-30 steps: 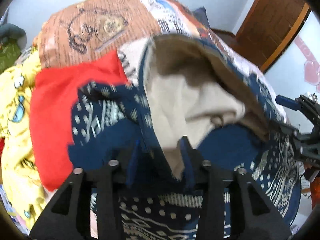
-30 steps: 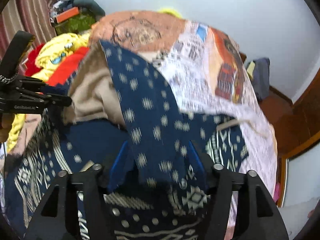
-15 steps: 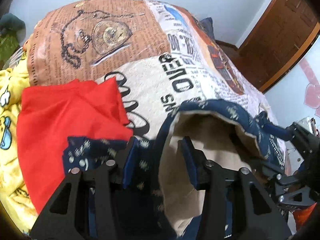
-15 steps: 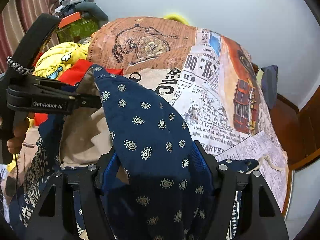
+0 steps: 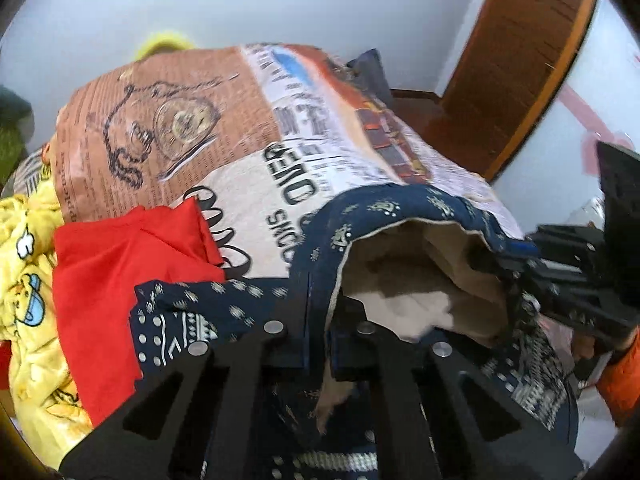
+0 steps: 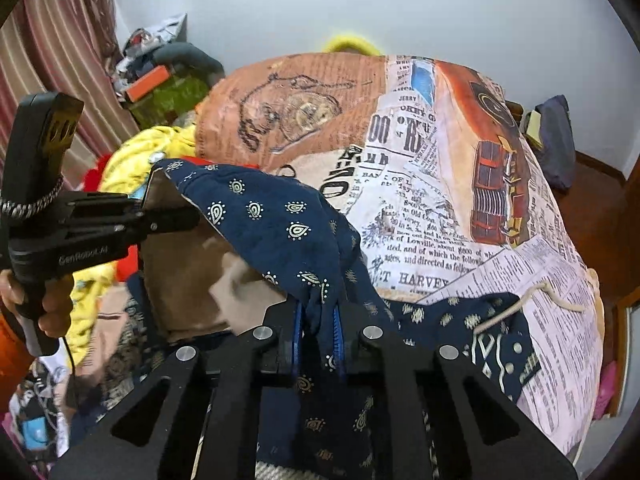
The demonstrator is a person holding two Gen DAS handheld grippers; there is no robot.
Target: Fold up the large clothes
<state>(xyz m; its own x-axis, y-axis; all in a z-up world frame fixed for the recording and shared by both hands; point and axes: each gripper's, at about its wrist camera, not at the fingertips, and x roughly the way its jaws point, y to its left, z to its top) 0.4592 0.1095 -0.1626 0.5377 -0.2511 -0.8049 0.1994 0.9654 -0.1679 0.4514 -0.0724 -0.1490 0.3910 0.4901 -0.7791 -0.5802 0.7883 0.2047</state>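
The bedspread (image 6: 460,216) carries a newspaper print. In the right wrist view these words can be read on it: "JERRY" near the blue patch, big figures "00" beside a large "R", "BANK OF", "of Lowville, about $800", "and directed as follow", and the heading "HARVEY". In the left wrist view the same bedspread (image 5: 248,184) shows large black letters reading "OVER", seen upside down. The left gripper (image 6: 172,216) bears the pale marking "GenRobot.AI" on its black body.
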